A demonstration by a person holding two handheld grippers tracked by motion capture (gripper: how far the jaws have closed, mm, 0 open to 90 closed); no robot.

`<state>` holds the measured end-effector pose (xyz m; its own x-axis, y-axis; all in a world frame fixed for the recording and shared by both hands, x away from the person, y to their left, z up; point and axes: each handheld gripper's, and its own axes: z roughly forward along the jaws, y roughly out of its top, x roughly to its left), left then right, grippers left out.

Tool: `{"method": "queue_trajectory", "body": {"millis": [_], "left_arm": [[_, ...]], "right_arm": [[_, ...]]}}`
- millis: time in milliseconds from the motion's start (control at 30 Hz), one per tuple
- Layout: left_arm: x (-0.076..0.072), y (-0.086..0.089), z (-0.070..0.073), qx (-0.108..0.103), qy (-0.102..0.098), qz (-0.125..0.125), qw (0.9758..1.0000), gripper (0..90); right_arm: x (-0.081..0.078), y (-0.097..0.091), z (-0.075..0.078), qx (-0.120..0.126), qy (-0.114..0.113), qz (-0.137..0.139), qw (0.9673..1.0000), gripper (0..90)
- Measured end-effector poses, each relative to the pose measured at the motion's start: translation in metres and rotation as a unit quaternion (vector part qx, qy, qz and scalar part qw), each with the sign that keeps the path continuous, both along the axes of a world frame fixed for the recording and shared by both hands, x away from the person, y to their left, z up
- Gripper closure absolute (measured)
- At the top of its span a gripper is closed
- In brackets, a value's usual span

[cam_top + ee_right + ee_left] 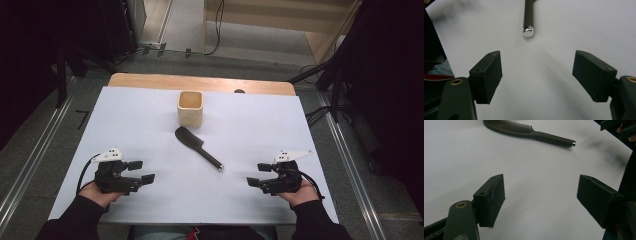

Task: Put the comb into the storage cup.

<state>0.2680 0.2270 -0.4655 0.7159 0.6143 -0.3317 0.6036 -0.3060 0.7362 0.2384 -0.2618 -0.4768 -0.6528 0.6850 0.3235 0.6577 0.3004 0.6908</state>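
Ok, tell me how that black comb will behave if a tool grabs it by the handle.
The comb looks like rigid plastic, so it should lift stiffly without drooping. Its round handle with the shiny end cap may slip or twist between flat pads. The wide toothed head probably stops it rolling, but may tip the far end down.

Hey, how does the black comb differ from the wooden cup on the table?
The black long-handled comb is dark and slim, while the pale square wooden cup is light and boxy. The comb lies flat on the white table cover, slanting, its silver-tipped handle pointing toward the right hand-held gripper; the cup stands upright, open mouth up. The comb lies nearer the person, the cup farther back. Both rest near the middle, untouched by either gripper.
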Motion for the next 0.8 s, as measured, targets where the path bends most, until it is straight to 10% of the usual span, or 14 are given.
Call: {"method": "queue_trajectory", "body": {"millis": [800], "left_arm": [[0.002, -0.002, 0.000, -0.001, 0.002, -0.004, 1.0000, 23.0]], "right_arm": [[0.017, 0.000, 0.006, 0.017, 0.002, -0.009, 0.9998, 21.4]]}}
